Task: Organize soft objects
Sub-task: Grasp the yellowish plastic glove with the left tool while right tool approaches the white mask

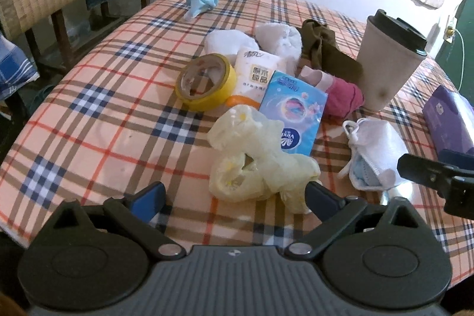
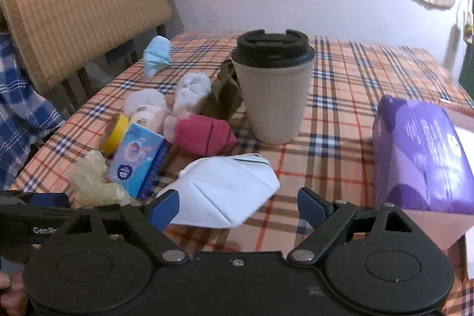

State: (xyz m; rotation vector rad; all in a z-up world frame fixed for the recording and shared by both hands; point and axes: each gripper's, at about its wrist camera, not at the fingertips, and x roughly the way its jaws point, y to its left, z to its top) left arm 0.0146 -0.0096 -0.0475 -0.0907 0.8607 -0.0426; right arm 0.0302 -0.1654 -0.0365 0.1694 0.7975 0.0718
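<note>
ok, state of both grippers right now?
Left gripper: open, empty, crumpled pale yellow glove just ahead.
Right gripper: open, empty, white folded face mask ahead.

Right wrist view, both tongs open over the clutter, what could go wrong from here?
1. The tall beige cup with a black lid stands just behind the white folded face mask; reaching past could topple it.
2. The crumpled pale yellow glove touches the blue tissue pack, which might drag along.

Both wrist views look steeply down, close over the worktop [image 1: 89, 108]; both share the cup [image 2: 274, 88] and the clutter left of it.
</note>
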